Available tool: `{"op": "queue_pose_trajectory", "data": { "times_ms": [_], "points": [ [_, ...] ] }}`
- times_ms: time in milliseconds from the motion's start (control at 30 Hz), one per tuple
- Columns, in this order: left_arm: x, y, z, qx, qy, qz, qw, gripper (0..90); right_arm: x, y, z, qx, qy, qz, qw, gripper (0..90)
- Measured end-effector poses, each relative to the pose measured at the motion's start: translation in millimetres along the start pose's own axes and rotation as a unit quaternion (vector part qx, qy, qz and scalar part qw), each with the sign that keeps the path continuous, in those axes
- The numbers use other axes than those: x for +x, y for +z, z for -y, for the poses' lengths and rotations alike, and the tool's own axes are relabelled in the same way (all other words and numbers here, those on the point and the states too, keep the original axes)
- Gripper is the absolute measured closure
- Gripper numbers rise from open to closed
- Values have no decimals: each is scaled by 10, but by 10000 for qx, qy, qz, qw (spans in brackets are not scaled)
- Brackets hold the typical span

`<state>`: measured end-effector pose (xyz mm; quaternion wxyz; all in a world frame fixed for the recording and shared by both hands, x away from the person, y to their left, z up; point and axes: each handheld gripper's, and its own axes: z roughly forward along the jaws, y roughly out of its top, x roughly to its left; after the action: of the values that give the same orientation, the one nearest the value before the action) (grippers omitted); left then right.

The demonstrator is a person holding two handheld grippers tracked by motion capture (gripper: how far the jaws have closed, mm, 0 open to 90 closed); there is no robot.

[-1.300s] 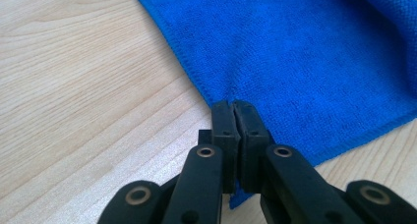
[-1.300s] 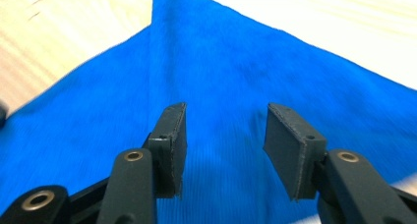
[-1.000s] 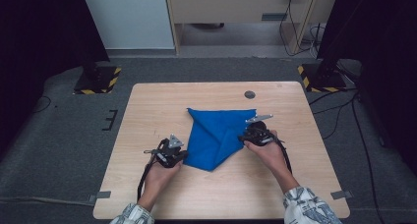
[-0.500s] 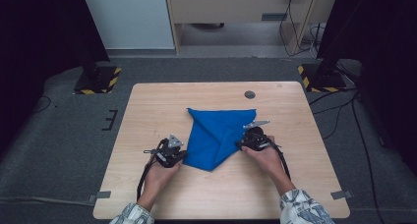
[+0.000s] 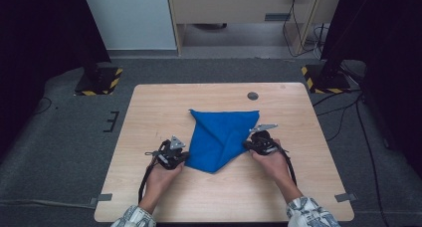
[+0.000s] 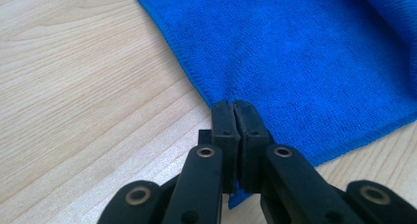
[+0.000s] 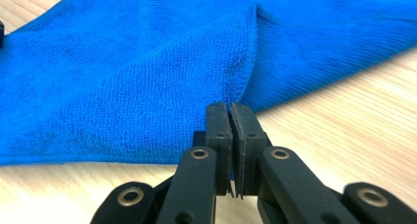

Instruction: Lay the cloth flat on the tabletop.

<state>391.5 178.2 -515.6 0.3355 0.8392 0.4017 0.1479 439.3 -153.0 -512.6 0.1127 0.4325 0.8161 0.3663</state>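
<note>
While the pale wooden table carries a blue microfibre cloth already folded into a rough triangle at its middle, more folding seems left. The left gripper pinches its near-left edge; the right gripper, jaws just closed, pinches its right edge.

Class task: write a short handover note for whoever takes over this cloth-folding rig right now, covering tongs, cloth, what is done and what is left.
Left tongs: shut on the left edge of the blue cloth, near its lower corner.
Right tongs: jaws have just been closing, now shut on the cloth's right edge at a fold.
Cloth: flat on the wooden table, partly folded into a pointed shape, tip toward the person.
Done: both edges gripped.
Left: probably lift and carry out the next fold, then release.
</note>
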Motion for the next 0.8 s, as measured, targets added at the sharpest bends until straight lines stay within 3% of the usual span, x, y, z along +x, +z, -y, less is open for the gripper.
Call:
{"op": "queue_pose_trajectory", "data": {
  "times_ms": [233,333,467,667,800],
  "points": [
    [-60,61,-33,26,26,10,10000,883,-124,-259,213,-40,233,9,9997,877],
    [-136,106,-90,-23,181,-75,9998,884,-167,-330,281,-57,293,15,9996,877],
    [-206,157,-165,-94,175,36,9998,884,-311,-511,461,-60,453,119,9989,878],
    [-240,175,-192,25,177,142,9997,885,-338,-649,607,21,590,132,9982,877],
    [-233,42,-171,-7,241,146,9996,885,-267,-710,675,56,619,41,9981,877]
  ]
}}
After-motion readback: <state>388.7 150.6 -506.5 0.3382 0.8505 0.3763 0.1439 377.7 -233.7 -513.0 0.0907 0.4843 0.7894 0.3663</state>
